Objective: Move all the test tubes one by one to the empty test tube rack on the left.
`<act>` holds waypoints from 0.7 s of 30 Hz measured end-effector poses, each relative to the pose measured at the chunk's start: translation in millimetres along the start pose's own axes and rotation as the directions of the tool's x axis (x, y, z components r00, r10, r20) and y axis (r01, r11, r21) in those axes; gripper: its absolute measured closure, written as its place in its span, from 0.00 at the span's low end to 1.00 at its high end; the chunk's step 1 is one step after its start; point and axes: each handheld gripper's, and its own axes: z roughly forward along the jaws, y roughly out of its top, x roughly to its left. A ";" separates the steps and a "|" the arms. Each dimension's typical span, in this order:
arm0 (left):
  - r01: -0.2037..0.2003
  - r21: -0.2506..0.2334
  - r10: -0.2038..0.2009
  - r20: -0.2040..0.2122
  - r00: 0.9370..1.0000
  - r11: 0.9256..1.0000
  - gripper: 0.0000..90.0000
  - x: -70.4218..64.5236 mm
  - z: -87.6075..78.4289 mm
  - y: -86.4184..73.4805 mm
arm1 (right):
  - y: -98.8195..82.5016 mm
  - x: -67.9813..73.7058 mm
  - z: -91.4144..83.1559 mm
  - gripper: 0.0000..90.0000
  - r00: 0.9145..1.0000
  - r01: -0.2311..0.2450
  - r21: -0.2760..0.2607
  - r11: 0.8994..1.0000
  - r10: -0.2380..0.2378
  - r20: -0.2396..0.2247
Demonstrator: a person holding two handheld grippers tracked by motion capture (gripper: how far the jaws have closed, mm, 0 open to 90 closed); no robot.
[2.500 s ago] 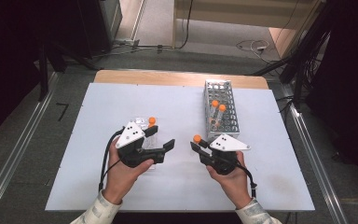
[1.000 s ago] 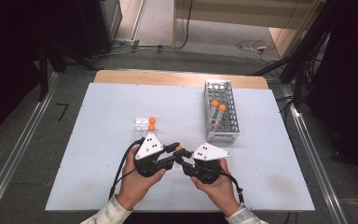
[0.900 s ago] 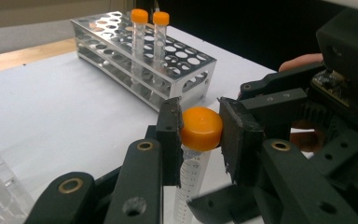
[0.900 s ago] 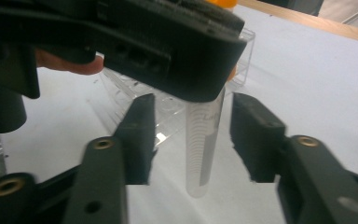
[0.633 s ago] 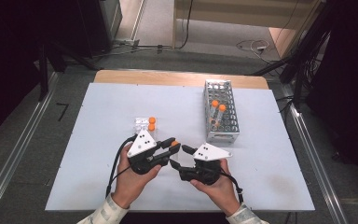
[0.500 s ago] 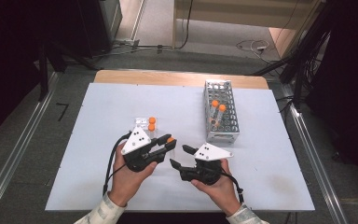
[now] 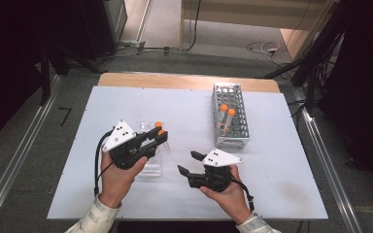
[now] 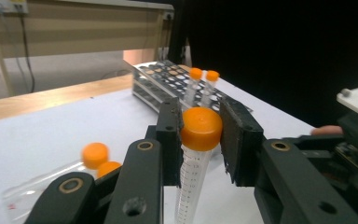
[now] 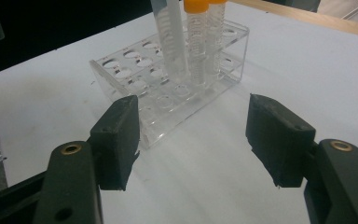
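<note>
One clear graduated tube (image 8: 192, 177) w/ orange cap, clamped upright in left claw (image 8: 200, 140).

Two tubes (image 7: 226, 116) in rack (image 7: 233, 141)

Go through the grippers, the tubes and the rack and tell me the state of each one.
Left gripper: shut on the held tube.
Held tube: capped, upright between the jaws.
Right gripper: open, nothing between the jaws.
Rack: upright, two capped tubes standing inside.
Tubes on table: capped, lying flat.
</note>
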 end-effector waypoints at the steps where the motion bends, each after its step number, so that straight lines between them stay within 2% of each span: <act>1: 0.002 -0.002 -0.002 -0.010 1.000 1.000 0.79 2.6 -0.7 0.2 | -0.1 -0.1 0.0 0.38 1.000 -0.002 0.001 1.000 0.002 -0.001; 6: 0.006 -0.002 -0.007 -0.052 0.999 1.000 0.79 14.4 -3.9 0.3 | -0.3 -0.9 0.3 0.38 1.000 -0.002 0.002 1.000 0.002 0.003; 12: 0.005 0.002 -0.005 -0.089 0.996 1.000 0.79 21.3 -4.0 -2.0 | -0.7 -2.1 0.8 0.38 1.000 -0.009 0.009 1.000 0.009 0.003; 21: -0.014 0.025 0.016 -0.105 0.994 1.000 0.78 21.3 3.2 -8.9 | -1.6 -3.6 0.5 0.38 1.000 -0.009 0.010 1.000 0.009 0.004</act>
